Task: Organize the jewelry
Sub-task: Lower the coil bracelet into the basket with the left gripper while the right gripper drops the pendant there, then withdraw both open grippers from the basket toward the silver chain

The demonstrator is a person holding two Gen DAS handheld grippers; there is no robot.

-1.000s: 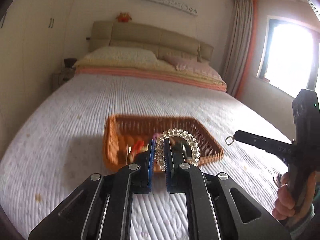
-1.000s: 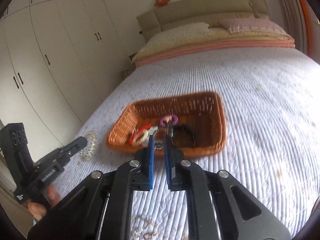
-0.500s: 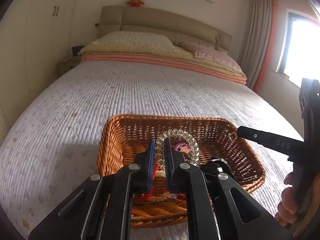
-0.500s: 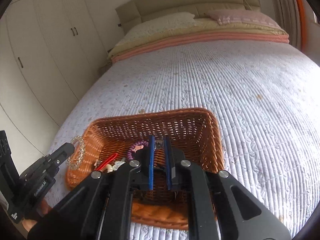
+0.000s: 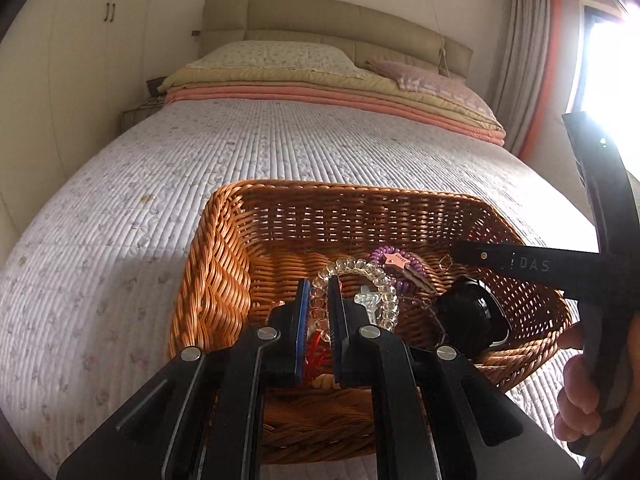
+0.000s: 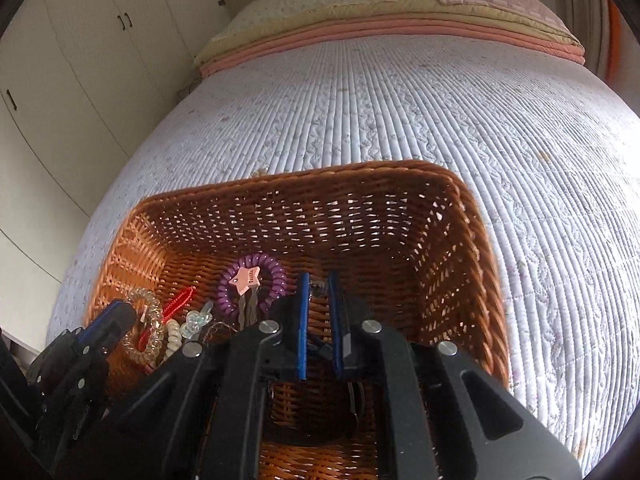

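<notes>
Left gripper [image 5: 318,292], jaws nearly closed, clamps one side of a clear bead bracelet [image 5: 356,280] made of rounded translucent beads. The loop stands roughly on edge between the blue pads, its plane running along the fingers, and arches up and to the right over the wicker basket [image 5: 216,264].

The basket is rectangular, woven of glossy orange-brown cane with an open lattice wall and a braided rim. It rests on the quilted, ribbed white bed cover [image 5: 120,184], its long axis running across the bed.

Contents of the basket:
- a purple coiled band [image 6: 256,280] carrying a pink star tag [image 6: 246,279], lying flat near the centre;
- a red cord [image 6: 176,304], lying obliquely;
- a string of cream beads [image 6: 173,334];
- a small clear charm [image 6: 196,320];
- a dark rounded object [image 5: 468,316] against the right wall in the left wrist view.

Right gripper [image 6: 318,286] hangs over the basket interior, jaws drawn close on a small metallic piece [image 6: 318,288] at the fingertips; the piece is too small to identify further. In the left wrist view the right gripper's finger extends horizontally over the basket's right rim.

Pillows [image 5: 280,54] and folded pink and cream blankets [image 5: 320,96] lie at the padded headboard [image 5: 320,16].
</notes>
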